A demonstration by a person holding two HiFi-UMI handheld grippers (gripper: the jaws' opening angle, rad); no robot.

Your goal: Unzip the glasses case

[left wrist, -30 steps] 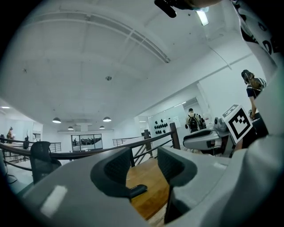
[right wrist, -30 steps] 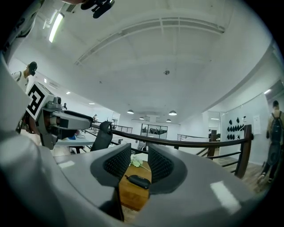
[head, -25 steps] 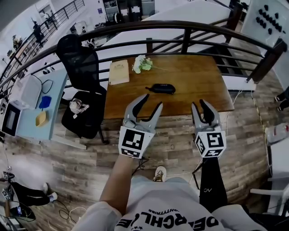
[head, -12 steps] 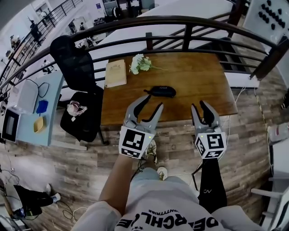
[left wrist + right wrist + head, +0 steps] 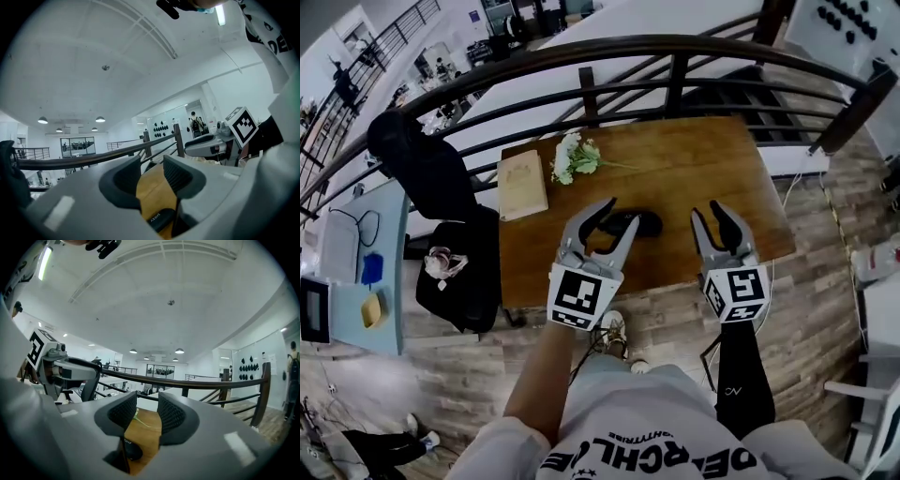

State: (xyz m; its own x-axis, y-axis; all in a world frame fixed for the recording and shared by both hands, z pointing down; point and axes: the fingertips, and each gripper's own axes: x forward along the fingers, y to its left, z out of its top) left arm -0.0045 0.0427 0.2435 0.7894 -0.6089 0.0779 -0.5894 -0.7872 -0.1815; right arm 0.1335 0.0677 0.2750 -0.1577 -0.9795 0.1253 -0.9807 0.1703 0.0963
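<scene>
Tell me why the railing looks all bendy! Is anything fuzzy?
Head view: the wide lens bows the railing into an arc; little blur. Left gripper view: black round border, a ceiling lamp glowing white, the glasses case crisp enough to show print. Right gripper view: same border, nothing smeared.
</scene>
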